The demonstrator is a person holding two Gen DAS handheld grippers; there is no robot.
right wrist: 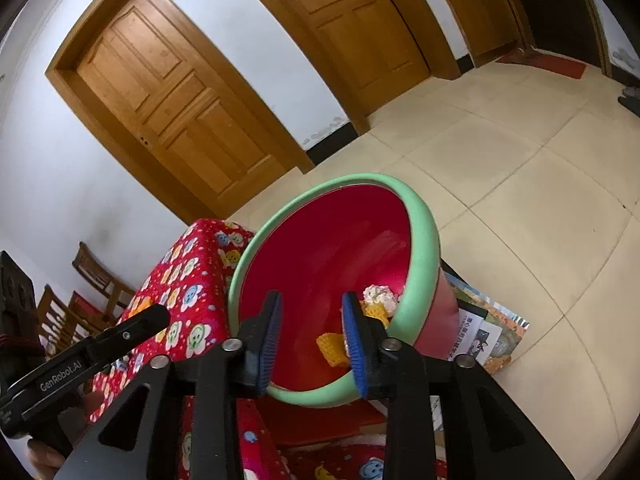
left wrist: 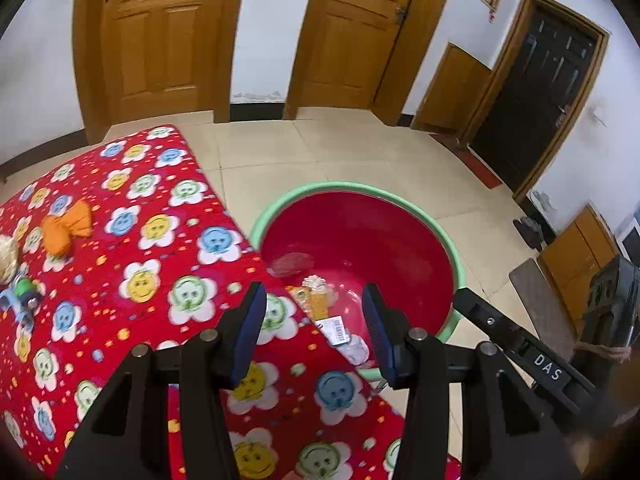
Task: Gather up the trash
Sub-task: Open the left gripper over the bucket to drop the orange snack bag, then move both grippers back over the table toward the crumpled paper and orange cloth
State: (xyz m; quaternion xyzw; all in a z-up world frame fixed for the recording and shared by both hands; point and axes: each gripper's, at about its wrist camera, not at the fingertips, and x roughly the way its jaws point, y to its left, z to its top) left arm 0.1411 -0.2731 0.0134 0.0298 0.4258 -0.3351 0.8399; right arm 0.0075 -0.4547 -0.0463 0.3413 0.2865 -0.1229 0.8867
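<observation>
The red basin (left wrist: 360, 236) with its green rim stood on the tiled floor (left wrist: 360, 152), tight against the right edge of the table (left wrist: 140, 240) under its red flowered cloth; beyond it the floor ran open toward the wooden doors (left wrist: 160, 40). In the basin lay the trash: a yellow snack wrapper (left wrist: 318, 300) with its long axis running from the basin's middle toward the near rim, a barcoded wrapper (left wrist: 338, 330) beside it, and a crumpled white scrap (left wrist: 356, 350) partly hidden behind the left gripper (left wrist: 316, 328). That gripper hung over the table's right edge, jaws apart, nothing between them. The right gripper (right wrist: 310, 340) hovered above the near rim, jaws apart and empty. Near the table's left edge sat an orange bow-shaped piece (left wrist: 68, 228) and a small green toy (left wrist: 24, 292), blurred and cut off. Printed papers (right wrist: 484, 332) showed beneath the basin's far side.
</observation>
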